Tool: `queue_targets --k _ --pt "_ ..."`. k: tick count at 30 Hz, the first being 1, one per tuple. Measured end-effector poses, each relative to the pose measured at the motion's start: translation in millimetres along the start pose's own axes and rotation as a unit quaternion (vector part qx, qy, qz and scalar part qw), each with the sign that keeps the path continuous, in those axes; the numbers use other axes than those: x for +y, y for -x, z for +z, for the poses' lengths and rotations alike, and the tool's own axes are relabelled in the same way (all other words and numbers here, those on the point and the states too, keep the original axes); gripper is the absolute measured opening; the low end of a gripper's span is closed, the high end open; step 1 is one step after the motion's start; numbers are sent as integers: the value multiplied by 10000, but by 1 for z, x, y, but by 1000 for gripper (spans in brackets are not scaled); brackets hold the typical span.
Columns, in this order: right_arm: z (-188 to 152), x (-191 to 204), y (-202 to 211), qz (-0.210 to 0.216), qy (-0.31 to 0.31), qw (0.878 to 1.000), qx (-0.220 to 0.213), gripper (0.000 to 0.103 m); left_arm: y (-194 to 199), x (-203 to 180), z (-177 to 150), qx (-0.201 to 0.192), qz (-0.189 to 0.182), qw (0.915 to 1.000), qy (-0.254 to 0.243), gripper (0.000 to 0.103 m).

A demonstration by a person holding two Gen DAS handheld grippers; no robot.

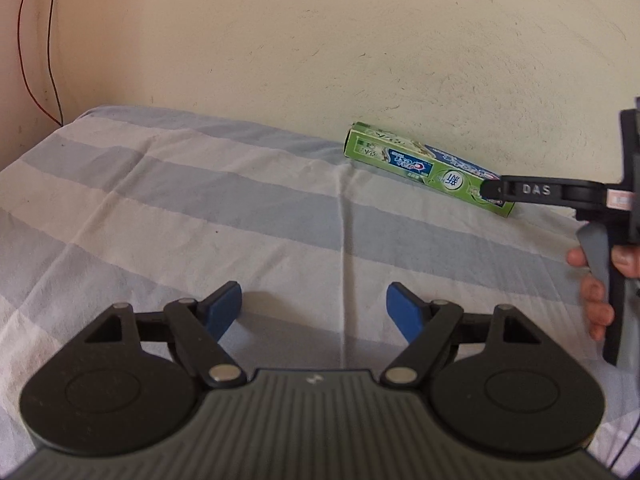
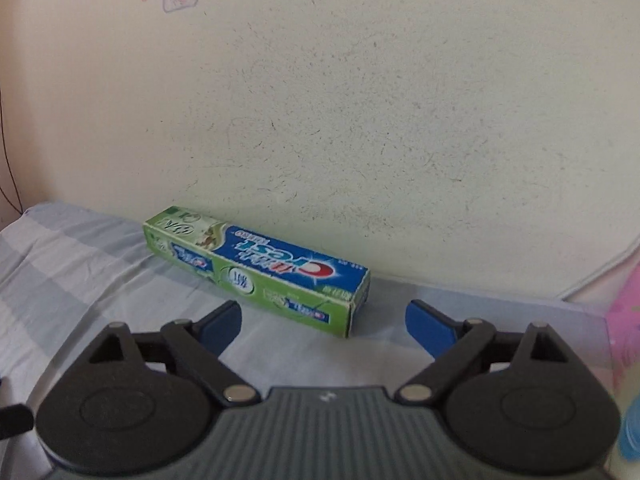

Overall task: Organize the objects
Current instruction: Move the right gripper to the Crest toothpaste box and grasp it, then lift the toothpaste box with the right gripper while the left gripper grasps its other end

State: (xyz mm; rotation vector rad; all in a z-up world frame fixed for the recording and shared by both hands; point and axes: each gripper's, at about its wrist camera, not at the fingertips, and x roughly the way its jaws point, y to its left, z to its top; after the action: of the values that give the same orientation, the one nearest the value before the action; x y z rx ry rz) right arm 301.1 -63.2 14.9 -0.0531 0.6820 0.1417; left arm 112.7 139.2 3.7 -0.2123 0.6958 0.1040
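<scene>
A green and blue Crest toothpaste box (image 2: 256,270) lies flat on a striped bedsheet (image 2: 80,280) against the wall. It also shows in the left wrist view (image 1: 424,168), far right of centre. My right gripper (image 2: 323,318) is open and empty, its blue pads just short of the box's near end. In the left wrist view the right gripper's black finger (image 1: 520,190) reaches in from the right over the box's right end. My left gripper (image 1: 314,308) is open and empty, low over the bare sheet, well short and left of the box.
A cream wall (image 1: 320,60) rises right behind the bed. A red wire (image 1: 36,60) hangs in the left corner. A pink patterned item (image 2: 626,320) and a light blue object (image 2: 630,432) sit at the right edge of the right wrist view.
</scene>
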Motion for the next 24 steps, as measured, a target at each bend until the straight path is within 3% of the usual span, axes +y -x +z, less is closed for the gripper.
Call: queue_targets --k 4,8,10,12,18,20,24 --pt "18 6 -28 164 779 9968 74 98 2 2 0 26 -60 9999 84 85" --pt "22 17 -48 458 1523 9865 401 92 1 4 1 43 -97 9999 133 85" --pt "21 20 -51 528 1606 9847 431 90 1 4 2 38 -92 9999 135 85" --pt "20 22 -49 589 1640 9837 435 82 1 5 2 23 -62 9999 147 85" --pt "-14 46 0 706 2363 9685 355 50 8 17 6 -146 27 9990 415 85" --pt "-34 58 26 773 2606 9619 303 44 14 20 8 -282 10 9987 429 85" --pt "-71 77 80 703 2812 9569 166 44 24 21 11 -465 -248 9978 405 86"
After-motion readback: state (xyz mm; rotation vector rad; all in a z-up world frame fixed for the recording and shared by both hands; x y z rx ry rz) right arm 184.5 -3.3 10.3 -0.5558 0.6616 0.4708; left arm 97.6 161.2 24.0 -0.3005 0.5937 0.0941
